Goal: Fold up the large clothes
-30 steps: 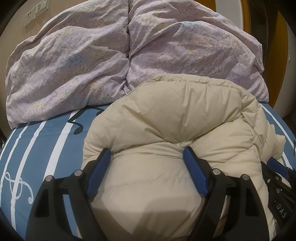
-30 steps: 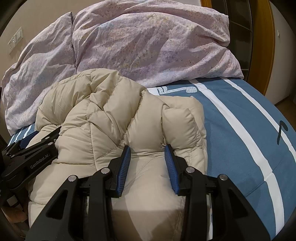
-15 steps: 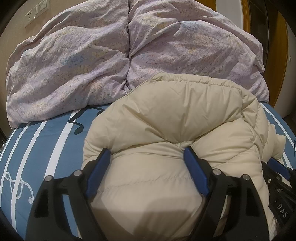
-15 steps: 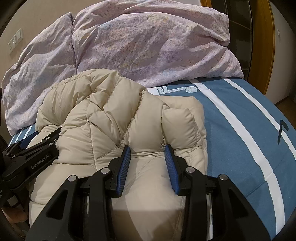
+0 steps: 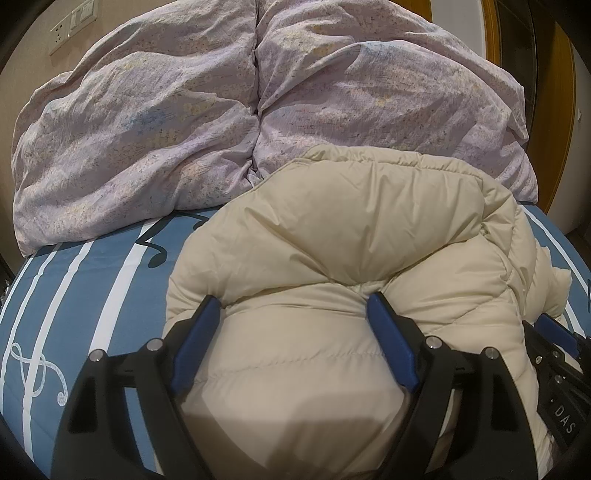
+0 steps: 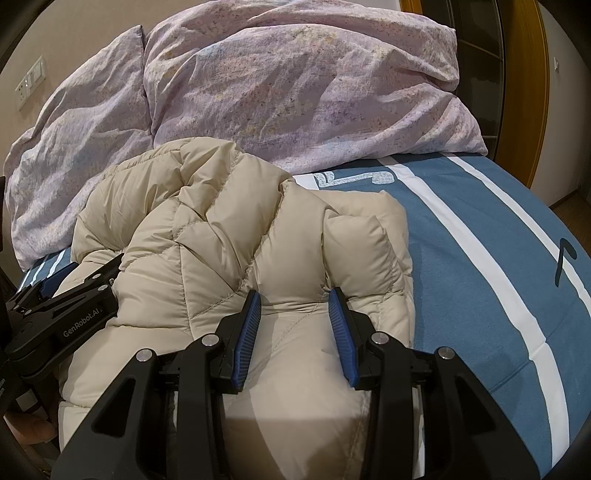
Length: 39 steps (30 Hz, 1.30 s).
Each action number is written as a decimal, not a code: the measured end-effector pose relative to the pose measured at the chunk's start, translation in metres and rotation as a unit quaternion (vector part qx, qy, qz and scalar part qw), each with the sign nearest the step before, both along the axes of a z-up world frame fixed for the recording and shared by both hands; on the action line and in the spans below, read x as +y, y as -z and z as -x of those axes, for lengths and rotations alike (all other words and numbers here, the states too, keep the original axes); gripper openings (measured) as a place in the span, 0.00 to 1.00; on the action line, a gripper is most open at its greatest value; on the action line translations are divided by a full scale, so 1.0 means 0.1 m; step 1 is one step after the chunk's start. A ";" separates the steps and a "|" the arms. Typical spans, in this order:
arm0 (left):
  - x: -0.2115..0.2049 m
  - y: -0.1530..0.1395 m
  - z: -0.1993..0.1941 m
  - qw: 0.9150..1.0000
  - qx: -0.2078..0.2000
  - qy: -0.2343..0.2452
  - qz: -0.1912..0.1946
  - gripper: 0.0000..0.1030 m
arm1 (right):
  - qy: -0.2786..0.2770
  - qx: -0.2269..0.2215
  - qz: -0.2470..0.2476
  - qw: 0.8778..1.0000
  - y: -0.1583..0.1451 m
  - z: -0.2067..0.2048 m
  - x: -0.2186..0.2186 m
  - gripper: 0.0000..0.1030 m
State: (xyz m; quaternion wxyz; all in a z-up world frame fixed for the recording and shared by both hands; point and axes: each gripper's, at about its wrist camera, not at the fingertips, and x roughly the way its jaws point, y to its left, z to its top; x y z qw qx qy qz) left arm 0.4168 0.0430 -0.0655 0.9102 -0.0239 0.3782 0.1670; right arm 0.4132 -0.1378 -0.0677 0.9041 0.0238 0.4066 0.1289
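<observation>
Beige, quilted and thickly padded — a down jacket [image 5: 332, 258] bunched in a mound on the bed [image 5: 92, 295], lying on a blue sheet with white stripes and music-note prints. Behind it, touching its far edge, two crumpled lilac pillows [image 5: 147, 129] side by side against the wall. Left tool [image 5: 291, 306] pointing down at the near part of the jacket, jaws spread wide with a fat bulge of padding wedged between the blue pads [image 5: 192, 347] — both pads pressing into the fabric at the sides, gripping that thick fold. Right tool [image 6: 293, 299] set narrower, likewise angled down, pinching a smaller ridge of the jacket near its right-hand edge; blue ribbed pads [image 6: 247, 332] sunk into the seams on either side of the ridge. Seen from the right wrist view: the left tool's black body, lettered GenRobot.AI, at the left of the jacket, half buried in the padding, with bare blue sheet [image 6: 498, 258] stretching away to the right. Seen from the left wrist view: a corner of the right tool poking in at the lower right, just beside the jacket's edge. Wall socket plate [image 5: 74, 22] high on the beige wall at upper left; wooden door frame [image 5: 554, 92] in orange-brown at far right. Jacket resting mostly left of the bed's middle stripe, close to the pillows.
</observation>
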 end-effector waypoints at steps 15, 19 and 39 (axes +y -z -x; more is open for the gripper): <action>0.00 0.00 0.00 1.000 0.000 0.000 -0.001 0.80 | 0.000 0.000 -0.001 1.000 0.00 0.00 0.00 0.40; 0.00 0.00 0.00 1.000 0.000 -0.001 -0.001 0.80 | 0.000 0.000 0.000 1.000 0.01 0.00 0.01 0.40; 0.26 -0.38 0.64 1.000 -0.022 -0.002 0.010 0.85 | 0.029 -0.018 -0.052 0.998 -0.53 -0.01 -0.03 0.48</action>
